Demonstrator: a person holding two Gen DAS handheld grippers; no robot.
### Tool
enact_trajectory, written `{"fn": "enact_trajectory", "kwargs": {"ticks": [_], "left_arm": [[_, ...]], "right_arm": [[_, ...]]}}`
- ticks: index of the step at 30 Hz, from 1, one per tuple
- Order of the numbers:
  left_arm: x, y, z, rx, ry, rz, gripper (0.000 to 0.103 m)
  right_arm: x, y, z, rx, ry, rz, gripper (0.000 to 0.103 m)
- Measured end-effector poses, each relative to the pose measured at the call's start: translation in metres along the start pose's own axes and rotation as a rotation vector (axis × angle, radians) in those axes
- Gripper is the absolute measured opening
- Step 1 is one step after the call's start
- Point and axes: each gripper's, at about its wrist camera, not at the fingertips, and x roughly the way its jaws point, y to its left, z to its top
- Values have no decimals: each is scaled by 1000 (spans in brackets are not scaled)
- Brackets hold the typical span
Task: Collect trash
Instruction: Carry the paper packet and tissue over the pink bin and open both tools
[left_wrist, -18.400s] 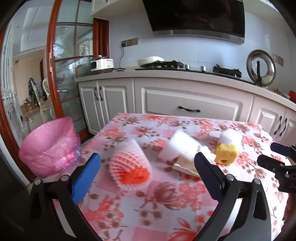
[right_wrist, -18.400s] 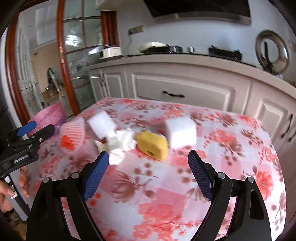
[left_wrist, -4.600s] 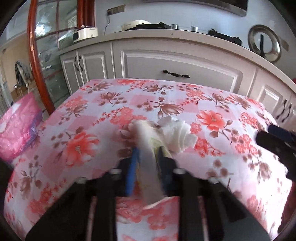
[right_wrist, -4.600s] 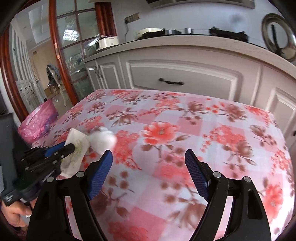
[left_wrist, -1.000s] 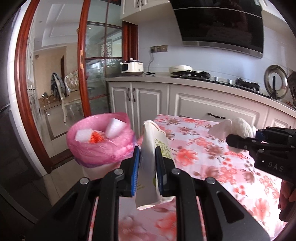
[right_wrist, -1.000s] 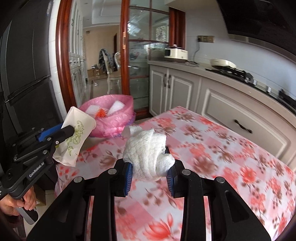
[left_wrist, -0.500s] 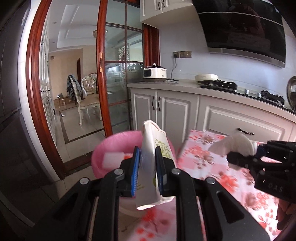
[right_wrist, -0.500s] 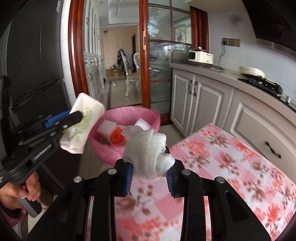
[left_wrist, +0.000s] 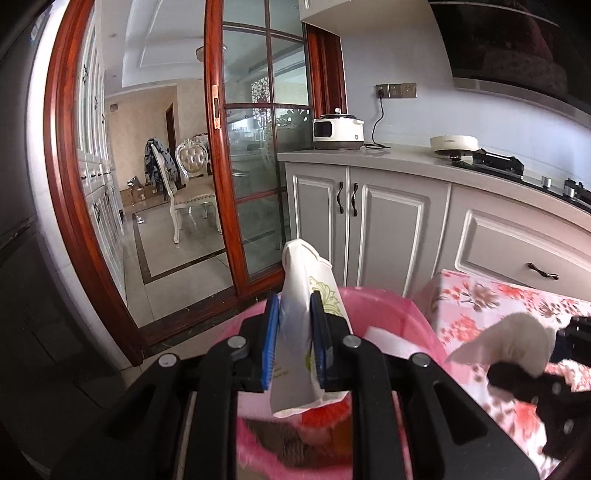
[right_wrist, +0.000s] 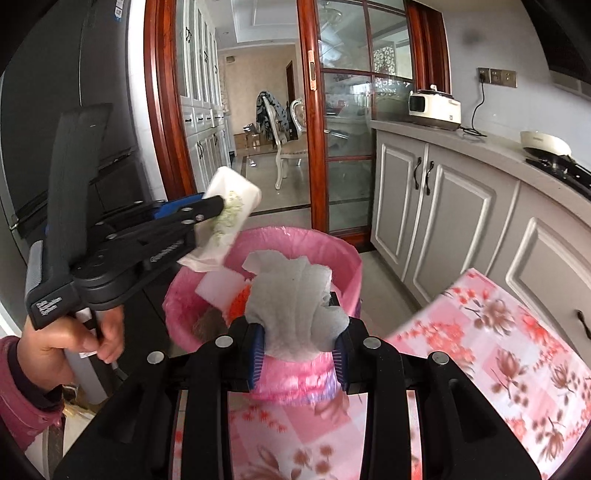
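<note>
Both tools now over bin (right_wrist: 347, 258), clamped, angled down.

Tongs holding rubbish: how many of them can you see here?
2. The left tongs pinch a white printed packet above the pink-lined bin; the right tongs clamp a crumpled white tissue near its rim.

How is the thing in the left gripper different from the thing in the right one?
The packet in the left gripper is flat and smooth, with a green leafy print; the tissue in the right gripper is plain white, soft and crumpled. The packet stands up stiffly between the pads, while the tissue bulges and flops over them. Both are pinched in shut jaws, near the pink-lined bin.
</note>
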Motion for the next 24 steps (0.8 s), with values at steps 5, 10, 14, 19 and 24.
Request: {"fn": "enact_trajectory", "kwargs": {"ticks": [5,10,14,19,24], "left_arm": [[31,2,7,7,11,-6,50],[28,21,3,-29,-6,47,61],[15,40,-1,-55,-18,91,67],[-10,59,-5,-61,-34,149,80],[-43,81,-9,-108,-54,196,89]], "right_arm": [[22,-4,4,10,13,17,30],[43,5,4,3,33,51,31],[56,15,6,-7,41,81,32],[73,27,14,-7,51,141,55],[64,26,19,-5,22,94,69]]}}
